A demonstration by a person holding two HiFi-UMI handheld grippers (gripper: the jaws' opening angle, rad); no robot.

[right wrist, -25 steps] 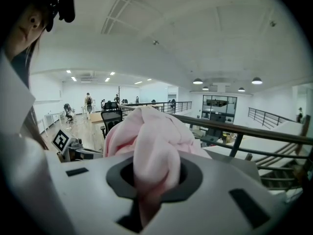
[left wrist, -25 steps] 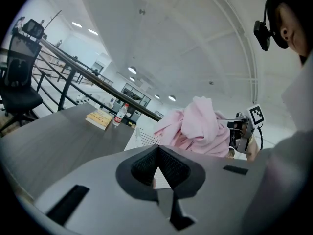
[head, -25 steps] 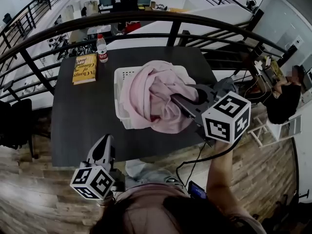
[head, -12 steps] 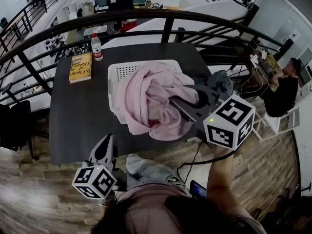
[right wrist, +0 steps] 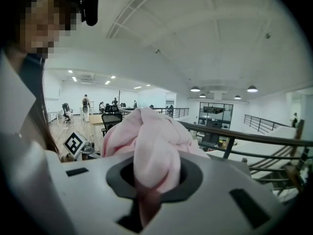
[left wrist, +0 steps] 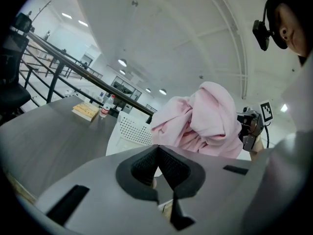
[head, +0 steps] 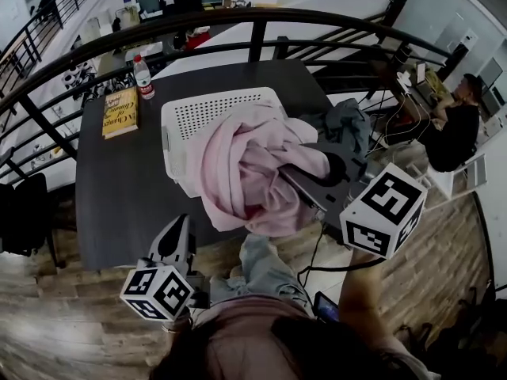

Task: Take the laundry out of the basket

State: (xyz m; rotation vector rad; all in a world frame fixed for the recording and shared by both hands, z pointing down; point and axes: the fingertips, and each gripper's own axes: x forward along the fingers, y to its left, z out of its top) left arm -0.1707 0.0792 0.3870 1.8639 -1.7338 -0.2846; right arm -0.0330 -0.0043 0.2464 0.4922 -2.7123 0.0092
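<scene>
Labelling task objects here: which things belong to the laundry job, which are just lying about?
Job: pink garment, white basket, right gripper clamped on the garment, grey garment beside the basket (likely laundry).
Lying about: book, water bottle.

Bright even ceiling light, heavy fisheye bending, dark vignetted corners.

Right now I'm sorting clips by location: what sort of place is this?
Probably an open-plan office mezzanine: a table stands by a black railing, stairs run beyond it, and a person sits nearby.

Three views, all toward pink laundry (head: 238, 172)
</scene>
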